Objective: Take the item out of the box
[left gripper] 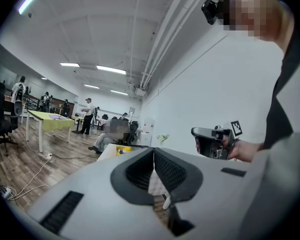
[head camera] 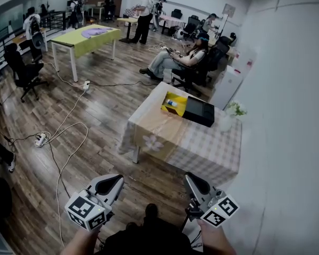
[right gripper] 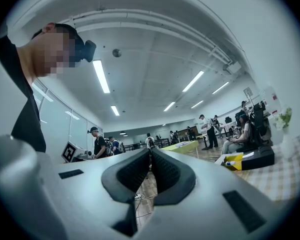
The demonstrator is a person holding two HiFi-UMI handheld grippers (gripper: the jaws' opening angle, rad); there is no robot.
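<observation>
**Head view.** A table (head camera: 202,147) with a checked cloth stands on a wooden floor (head camera: 95,126). At the table's far edge, near its far left corner, lies an open yellow box (head camera: 176,105). A small white and blue item (head camera: 171,103) rests inside it. A black case (head camera: 200,112) lies against the box's right side. A vase of pale flowers (head camera: 231,113) stands at the far right corner. At the bottom of the picture the person holds both claws over the floor, well short of the table's near edge. The left gripper (head camera: 117,181) is on the left and the right gripper (head camera: 191,179) on the right. Beyond the table a seated person (head camera: 181,57) faces away, and a green table (head camera: 87,39) stands farther off.

**Left gripper view.** The left gripper's (left gripper: 153,156) dark ribbed jaws are pressed together at the tips, with nothing between them. The yellow box (left gripper: 122,148) shows small and distant above them. The right gripper (left gripper: 196,133) hangs to the right, in the person's hand (left gripper: 242,151).

**Right gripper view.** The right gripper's (right gripper: 150,156) jaws are closed tip to tip and empty. Far to the right, on the checked table (right gripper: 282,176), sit the yellow box (right gripper: 233,160) and the black case (right gripper: 258,157).
</observation>
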